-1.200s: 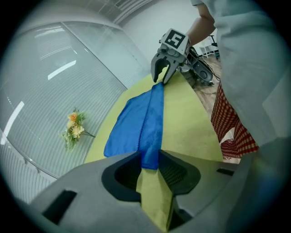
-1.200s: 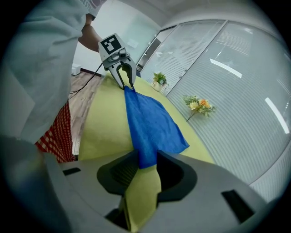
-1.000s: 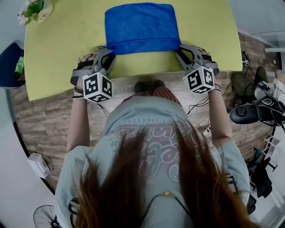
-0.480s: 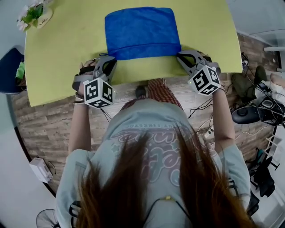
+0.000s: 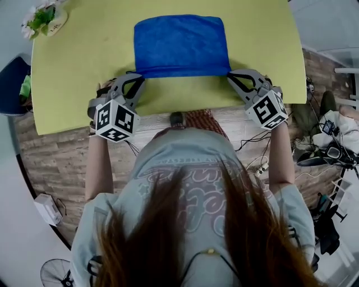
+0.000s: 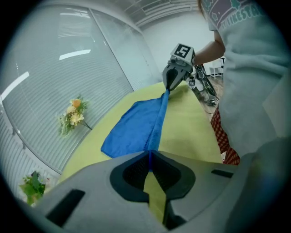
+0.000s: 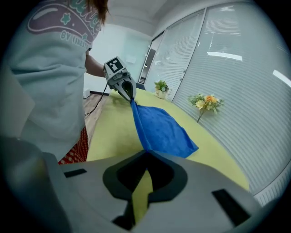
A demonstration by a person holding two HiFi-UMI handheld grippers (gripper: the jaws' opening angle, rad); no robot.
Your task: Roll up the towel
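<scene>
1. A blue terry towel point(image 5: 180, 45) lies spread flat on the yellow-green table point(image 5: 78, 61). In the head view it is toward 12 o'clock from the person.

2. The left tongs point(image 5: 136, 76) are at the towel's 7 o'clock corner. Their tips are pinched together on a thin strip of the blue cloth, which the left gripper view shows clearly.

3. The right tongs point(image 5: 229, 74) are at the 5 o'clock corner, likewise closed tight on the cloth.

4. A second ago both pairs of tongs stood a little apart at these same corners. They have since closed, and each now holds its corner.

5. The near hem was resting slack on the table. Now it runs as a straight, taut line from one pair of tongs to the other (each gripper view shows it as a raised blue ridge leading to the opposite tongs).

6. Both marker cubes have rolled since then. The left one now tips outward toward 8 o'clock and the right one toward 4 o'clock. The hands have hardly moved along the table's edge.

7. The far part of the towel lies flat, with no roll started.

8. A small bunch of flowers point(image 5: 40, 15) sits at the table's 10 o'clock corner, well apart from the towel and unchanged.
</scene>
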